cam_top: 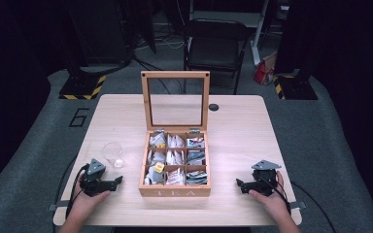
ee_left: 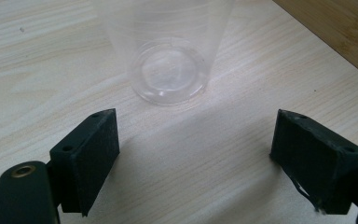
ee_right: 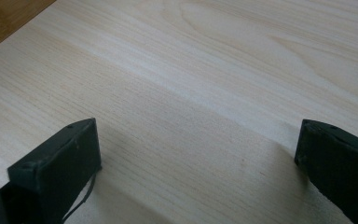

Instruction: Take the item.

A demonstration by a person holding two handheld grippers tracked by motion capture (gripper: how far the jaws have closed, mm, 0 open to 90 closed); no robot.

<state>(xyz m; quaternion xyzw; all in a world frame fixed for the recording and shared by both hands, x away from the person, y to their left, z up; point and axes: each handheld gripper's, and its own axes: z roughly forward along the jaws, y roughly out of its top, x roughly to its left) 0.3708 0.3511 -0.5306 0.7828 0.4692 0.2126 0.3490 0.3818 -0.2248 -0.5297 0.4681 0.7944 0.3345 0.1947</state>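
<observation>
A wooden tea box (cam_top: 175, 192) marked TEA stands at the table's middle with its glass lid (cam_top: 175, 100) raised upright. Its compartments hold several tea bags (cam_top: 175, 158). A clear plastic cup (cam_top: 112, 153) stands left of the box; in the left gripper view the cup (ee_left: 170, 56) is just ahead of the jaws. My left gripper (cam_top: 119, 180) rests near the front left edge, open and empty, also seen as gripper (ee_left: 196, 154). My right gripper (cam_top: 239, 183) rests at the front right, open over bare wood, gripper (ee_right: 198, 158).
The light wood table (cam_top: 238, 131) has a small dark round hole cover (cam_top: 214, 107) behind the box. A black chair (cam_top: 216, 43) and striped stand bases (cam_top: 82, 90) stand on the floor beyond the table. A corner of the box (ee_right: 4, 18) lies off the right gripper's left.
</observation>
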